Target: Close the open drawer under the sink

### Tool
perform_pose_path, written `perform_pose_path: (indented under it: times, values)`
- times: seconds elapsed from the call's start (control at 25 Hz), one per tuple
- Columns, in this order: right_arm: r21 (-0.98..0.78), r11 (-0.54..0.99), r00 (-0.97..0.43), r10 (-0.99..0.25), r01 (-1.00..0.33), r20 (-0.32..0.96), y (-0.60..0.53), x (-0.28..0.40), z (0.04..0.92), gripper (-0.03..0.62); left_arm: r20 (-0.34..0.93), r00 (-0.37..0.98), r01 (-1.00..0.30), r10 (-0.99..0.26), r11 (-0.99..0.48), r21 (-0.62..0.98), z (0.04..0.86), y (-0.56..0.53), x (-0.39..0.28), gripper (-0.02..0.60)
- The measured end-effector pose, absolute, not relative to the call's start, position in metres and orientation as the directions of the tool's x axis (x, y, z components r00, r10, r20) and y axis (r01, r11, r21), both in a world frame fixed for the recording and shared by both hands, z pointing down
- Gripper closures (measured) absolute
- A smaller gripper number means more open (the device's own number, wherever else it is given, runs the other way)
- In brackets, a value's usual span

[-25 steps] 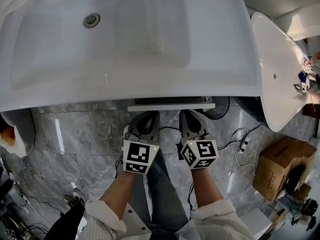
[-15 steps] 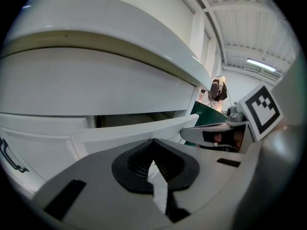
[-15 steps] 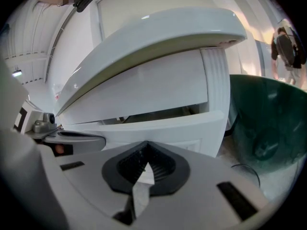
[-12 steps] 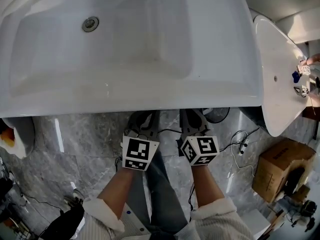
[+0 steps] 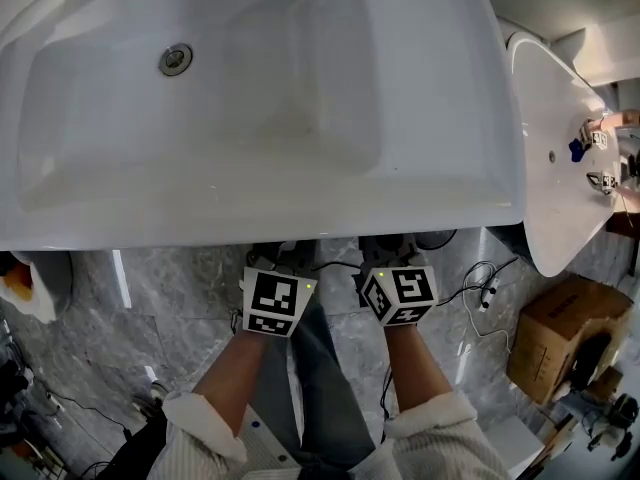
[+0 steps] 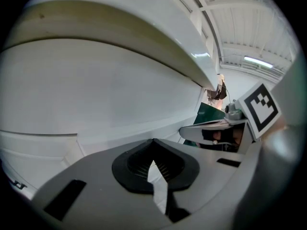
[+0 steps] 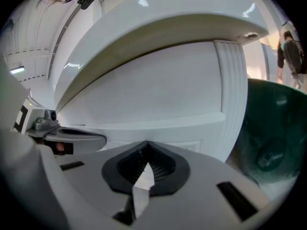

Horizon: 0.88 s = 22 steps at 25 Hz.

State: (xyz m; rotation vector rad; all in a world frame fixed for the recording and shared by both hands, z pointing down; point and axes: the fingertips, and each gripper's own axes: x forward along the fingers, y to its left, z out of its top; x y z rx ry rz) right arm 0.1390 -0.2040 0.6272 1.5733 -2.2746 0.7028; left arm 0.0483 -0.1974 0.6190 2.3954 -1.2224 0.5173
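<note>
White sink (image 5: pixel 260 98) fills the head view, and beneath its front edge the left hand-held gripper (image 5: pixel 283 266) and right hand-held gripper (image 5: pixel 393 258) reach in side by side over the grey marble floor (image 5: pixel 170 288). Left gripper view: jaws together with nothing between them, and the white drawer (image 6: pixel 96 99) front just ahead, under the sink rim. Right gripper view: jaws likewise closed and empty, close to the same drawer front
</note>
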Motion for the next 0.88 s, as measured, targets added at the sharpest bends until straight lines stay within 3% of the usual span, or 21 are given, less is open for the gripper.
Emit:
perform_pose_path:
  times: [0.88]
  values:
    - [-0.220,0.267,-0.343,-0.806,-0.938,0.483,-0.166,0.133,0.590,0.583,0.474,0.572,-0.809,-0.669,-0.554,0.195,0.576,-0.162,0.048,0.566]
